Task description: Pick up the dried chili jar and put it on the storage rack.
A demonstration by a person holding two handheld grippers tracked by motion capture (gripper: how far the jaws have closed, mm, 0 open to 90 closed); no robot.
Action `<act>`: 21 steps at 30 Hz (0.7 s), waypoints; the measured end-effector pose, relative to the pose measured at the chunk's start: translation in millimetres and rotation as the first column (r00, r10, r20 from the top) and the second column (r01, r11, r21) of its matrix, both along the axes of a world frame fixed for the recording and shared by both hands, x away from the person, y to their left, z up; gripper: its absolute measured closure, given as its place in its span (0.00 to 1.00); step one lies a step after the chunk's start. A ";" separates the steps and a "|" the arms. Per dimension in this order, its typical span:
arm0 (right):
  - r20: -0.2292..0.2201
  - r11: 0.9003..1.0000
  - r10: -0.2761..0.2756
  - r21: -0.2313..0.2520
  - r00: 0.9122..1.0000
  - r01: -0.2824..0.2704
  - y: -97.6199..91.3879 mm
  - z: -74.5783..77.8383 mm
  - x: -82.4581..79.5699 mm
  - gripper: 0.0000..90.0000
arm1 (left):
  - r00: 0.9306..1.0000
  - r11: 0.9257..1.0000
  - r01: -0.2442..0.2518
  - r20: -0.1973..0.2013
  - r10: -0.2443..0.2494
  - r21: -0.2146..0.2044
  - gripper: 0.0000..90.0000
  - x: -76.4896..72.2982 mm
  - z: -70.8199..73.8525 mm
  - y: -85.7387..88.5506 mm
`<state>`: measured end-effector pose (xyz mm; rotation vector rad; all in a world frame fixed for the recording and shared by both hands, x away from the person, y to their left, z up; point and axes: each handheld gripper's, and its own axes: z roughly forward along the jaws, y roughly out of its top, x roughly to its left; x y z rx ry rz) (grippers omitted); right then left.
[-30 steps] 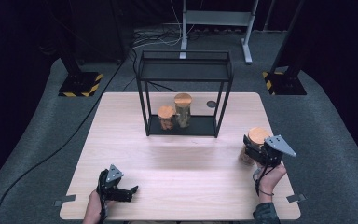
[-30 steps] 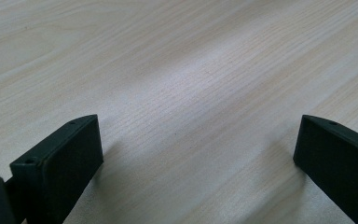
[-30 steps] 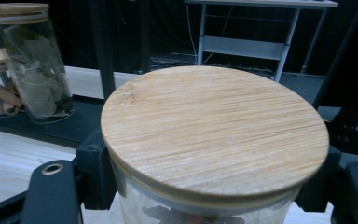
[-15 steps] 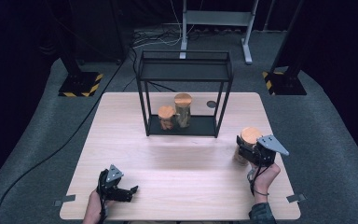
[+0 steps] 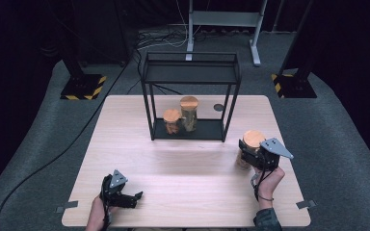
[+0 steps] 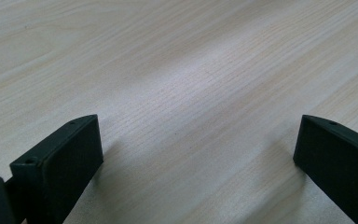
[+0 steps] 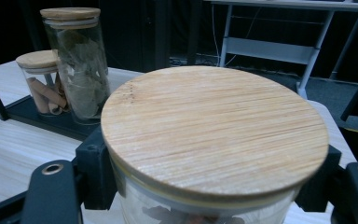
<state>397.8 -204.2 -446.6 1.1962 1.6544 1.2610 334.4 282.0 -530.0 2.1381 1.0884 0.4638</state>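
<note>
Glass jar (image 7: 214,154) with a round bamboo lid, clamped in the right gripper (image 5: 258,155) jaws at the tabletop's (image 5: 183,168) right. Two lidded jars on a black wire shelf (image 5: 191,130): tall jar (image 7: 77,60) holds leaves, short jar (image 7: 39,86) rolled sticks. Left gripper (image 5: 120,195) jaws spread, empty.

You face a pale wooden table (image 5: 183,192) on grey carpet (image 5: 38,144). Beyond it, black stands with hazard-striped bases (image 5: 83,87), a grey metal frame (image 5: 221,19), cables (image 5: 164,41), and darkness.
</note>
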 end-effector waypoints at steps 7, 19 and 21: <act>0.002 1.000 0.017 -0.001 1.000 -0.017 8.1 0.9 2.1 0.27 | 1.000 1.000 0.000 0.000 0.000 0.001 0.01 -0.1 0.1 0.0; 0.010 0.999 0.031 0.010 0.999 -0.031 17.1 2.0 4.2 0.27 | 1.000 1.000 0.000 0.000 0.000 0.000 0.01 -0.1 0.0 0.0; 0.012 0.999 0.034 0.015 0.999 -0.034 18.7 2.9 4.9 0.27 | 1.000 1.000 0.001 0.001 -0.001 0.003 0.01 -0.2 0.1 0.0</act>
